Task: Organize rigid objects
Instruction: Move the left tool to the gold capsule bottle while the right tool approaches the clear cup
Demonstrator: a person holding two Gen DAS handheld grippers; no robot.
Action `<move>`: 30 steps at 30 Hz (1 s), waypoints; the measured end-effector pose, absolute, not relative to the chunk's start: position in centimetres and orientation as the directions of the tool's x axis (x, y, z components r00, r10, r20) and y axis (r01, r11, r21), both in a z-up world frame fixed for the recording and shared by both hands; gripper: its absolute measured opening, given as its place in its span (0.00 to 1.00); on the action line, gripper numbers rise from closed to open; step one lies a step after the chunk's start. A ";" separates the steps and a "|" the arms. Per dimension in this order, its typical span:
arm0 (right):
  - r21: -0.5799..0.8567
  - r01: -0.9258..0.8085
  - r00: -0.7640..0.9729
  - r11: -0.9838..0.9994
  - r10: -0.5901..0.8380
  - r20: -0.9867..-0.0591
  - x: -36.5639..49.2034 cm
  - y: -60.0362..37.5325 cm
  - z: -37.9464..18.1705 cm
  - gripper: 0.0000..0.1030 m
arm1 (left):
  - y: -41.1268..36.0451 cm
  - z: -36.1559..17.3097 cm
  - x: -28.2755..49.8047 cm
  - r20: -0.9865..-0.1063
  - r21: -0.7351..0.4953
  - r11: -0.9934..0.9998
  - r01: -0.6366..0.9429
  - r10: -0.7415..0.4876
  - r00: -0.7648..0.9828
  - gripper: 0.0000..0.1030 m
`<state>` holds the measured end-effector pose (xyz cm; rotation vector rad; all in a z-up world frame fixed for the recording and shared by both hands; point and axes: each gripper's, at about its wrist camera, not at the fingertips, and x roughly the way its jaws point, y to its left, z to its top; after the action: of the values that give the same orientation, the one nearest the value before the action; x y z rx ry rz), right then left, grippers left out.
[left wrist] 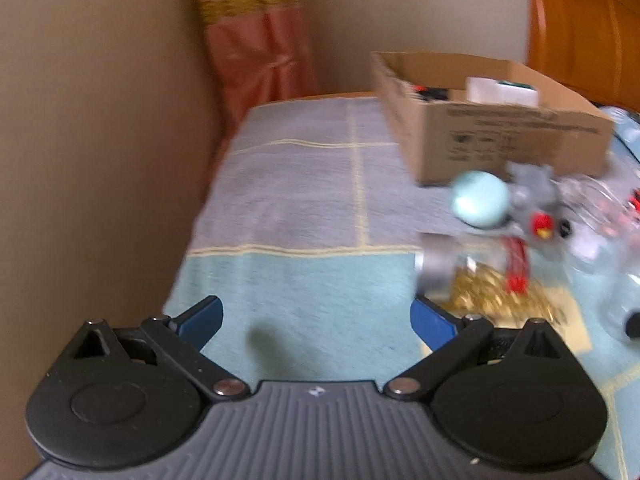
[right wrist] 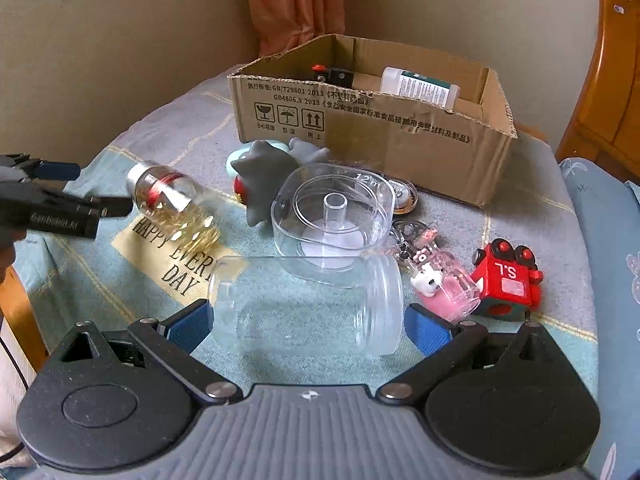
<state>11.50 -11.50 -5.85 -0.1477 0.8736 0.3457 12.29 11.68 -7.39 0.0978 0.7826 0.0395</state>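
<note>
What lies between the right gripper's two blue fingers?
In the right wrist view, a clear glass jar lies on its side between the open right gripper's blue fingers; contact is not visible.

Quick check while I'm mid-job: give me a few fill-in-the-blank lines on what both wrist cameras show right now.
1. The clear jar between the right gripper fingers lies on its ____.
2. The white bottle lies inside the ____.
3. The red toy train bears the letters ____.
4. The left gripper jaws are ____, holding nothing.

Missing words: side; cardboard box; S.L; open
</note>
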 end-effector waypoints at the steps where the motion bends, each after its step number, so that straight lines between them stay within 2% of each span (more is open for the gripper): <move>1: 0.014 -0.359 0.589 0.933 0.238 -0.772 11.5 -11.4 -5.9 1.00 | 11.8 -7.3 12.3 -0.705 0.094 0.996 -0.002 0.068 0.706 0.97; 8: 0.012 -0.374 0.567 0.927 0.239 -0.788 11.5 -10.9 -6.9 1.00 | 10.2 -8.0 10.3 -0.727 0.066 0.985 0.158 -0.061 0.684 0.97; 15: -0.017 -0.397 0.569 0.918 0.232 -0.789 10.9 -10.6 -7.9 1.00 | 7.9 -8.7 8.7 -0.732 -0.015 0.947 0.322 -0.230 0.641 0.99; 30: -0.016 -0.427 0.594 0.904 0.267 -0.758 10.3 -11.1 -8.0 1.00 | 6.6 -9.3 11.1 -0.681 -0.011 0.943 0.334 -0.251 0.687 0.99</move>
<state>10.32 -11.09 -7.97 -0.2040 0.8432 0.4063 11.10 6.59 -9.27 0.1173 0.7443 -0.3282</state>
